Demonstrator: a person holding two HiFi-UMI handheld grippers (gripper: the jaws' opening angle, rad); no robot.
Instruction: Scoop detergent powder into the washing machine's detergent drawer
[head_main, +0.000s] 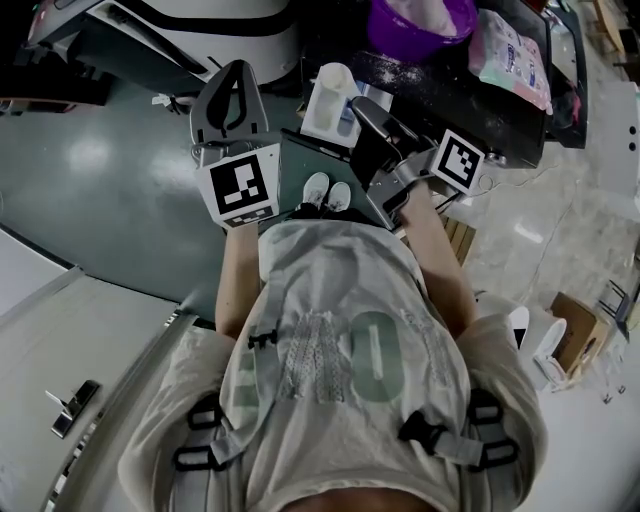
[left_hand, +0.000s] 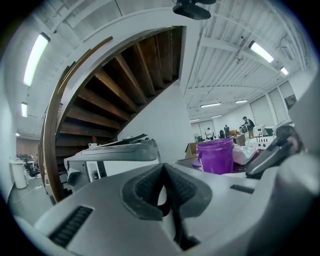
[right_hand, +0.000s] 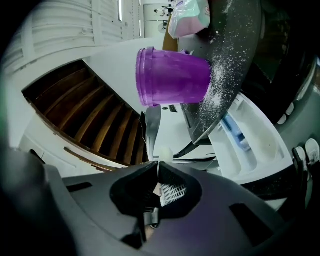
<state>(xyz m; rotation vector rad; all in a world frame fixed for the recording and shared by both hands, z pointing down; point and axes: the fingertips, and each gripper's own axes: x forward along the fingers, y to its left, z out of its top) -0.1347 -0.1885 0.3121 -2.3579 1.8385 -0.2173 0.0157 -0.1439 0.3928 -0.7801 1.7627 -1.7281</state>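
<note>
Left gripper's (left_hand: 163, 167) fingers press together on nothing; right gripper's (right_hand: 157, 165) fingers pinch a thin white scoop (right_hand: 162, 152). The detergent drawer (right_hand: 255, 150) stands open, seemingly unfilled, with the purple bucket (right_hand: 172, 75) nearby.

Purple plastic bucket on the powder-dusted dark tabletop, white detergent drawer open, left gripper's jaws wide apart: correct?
No: the left gripper view shows the left gripper shut, jaws together, empty. The purple plastic bucket on the powder-dusted dark tabletop and the open white detergent drawer are right.
</note>
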